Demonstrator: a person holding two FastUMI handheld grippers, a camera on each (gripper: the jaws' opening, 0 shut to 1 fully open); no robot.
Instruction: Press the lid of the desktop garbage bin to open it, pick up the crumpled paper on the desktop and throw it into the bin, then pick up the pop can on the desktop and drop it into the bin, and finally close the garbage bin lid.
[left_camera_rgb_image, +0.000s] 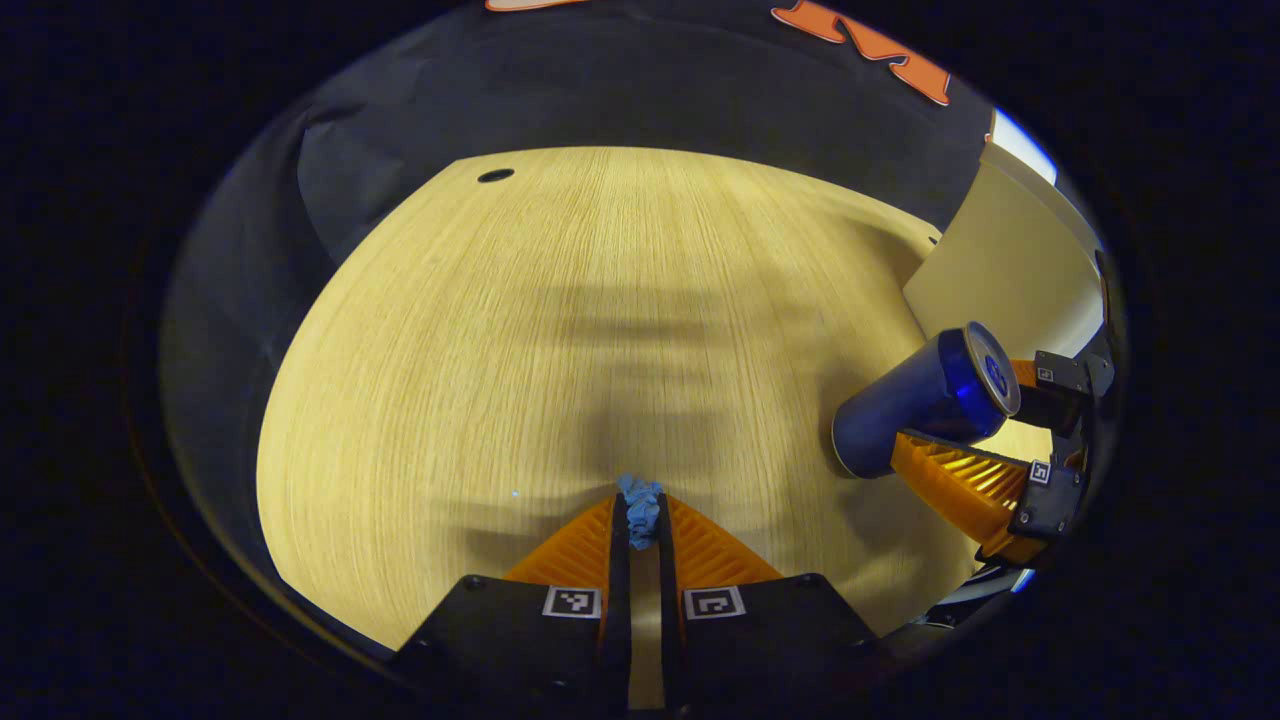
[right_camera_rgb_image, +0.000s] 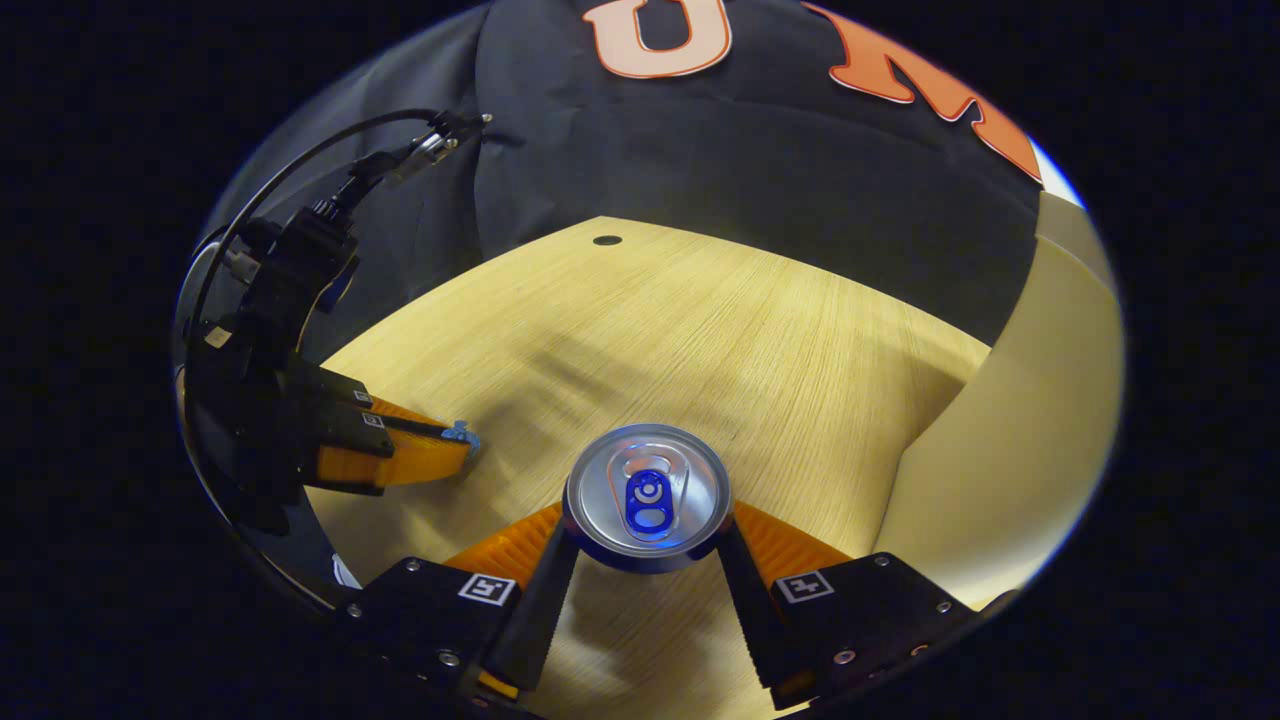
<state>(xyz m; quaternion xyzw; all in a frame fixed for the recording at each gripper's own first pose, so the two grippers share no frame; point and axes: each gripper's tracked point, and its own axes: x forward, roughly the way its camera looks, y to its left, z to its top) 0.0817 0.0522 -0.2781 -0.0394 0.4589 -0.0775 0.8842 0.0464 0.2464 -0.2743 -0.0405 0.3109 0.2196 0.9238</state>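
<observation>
In the left gripper view, the wooden desktop (left_camera_rgb_image: 480, 350) spreads across the scene from about 9 o'clock to the centre, with a small dark hole (left_camera_rgb_image: 495, 176) near its far edge at 11 o'clock. At 6 o'clock the left gripper (left_camera_rgb_image: 640, 515) has its two fingers drawn nearly together, pinching a small crumpled blue scrap (left_camera_rgb_image: 640, 505) at their tips above the wood; I cannot tell whether this is the crumpled paper. At 3 o'clock the right gripper (left_camera_rgb_image: 930, 425) holds the blue pop can (left_camera_rgb_image: 925, 400) tilted on its side, silver top turned toward 2 o'clock, lifted off the desktop. Just beyond it, at 2 o'clock, rises a pale cream wall (left_camera_rgb_image: 1010, 270), possibly the bin's side; I cannot tell.

In the right gripper view, the left gripper (right_camera_rgb_image: 462, 440) sits at 9 o'clock, its tips closed on the blue scrap (right_camera_rgb_image: 462, 434), a black cable (right_camera_rgb_image: 300, 165) arching above it. At 6 o'clock the right gripper's (right_camera_rgb_image: 648, 525) two fingers clamp the pop can (right_camera_rgb_image: 648, 495) on both sides, its top with the blue tab facing the camera. The cream wall (right_camera_rgb_image: 1010, 430) fills 3 to 4 o'clock.
</observation>
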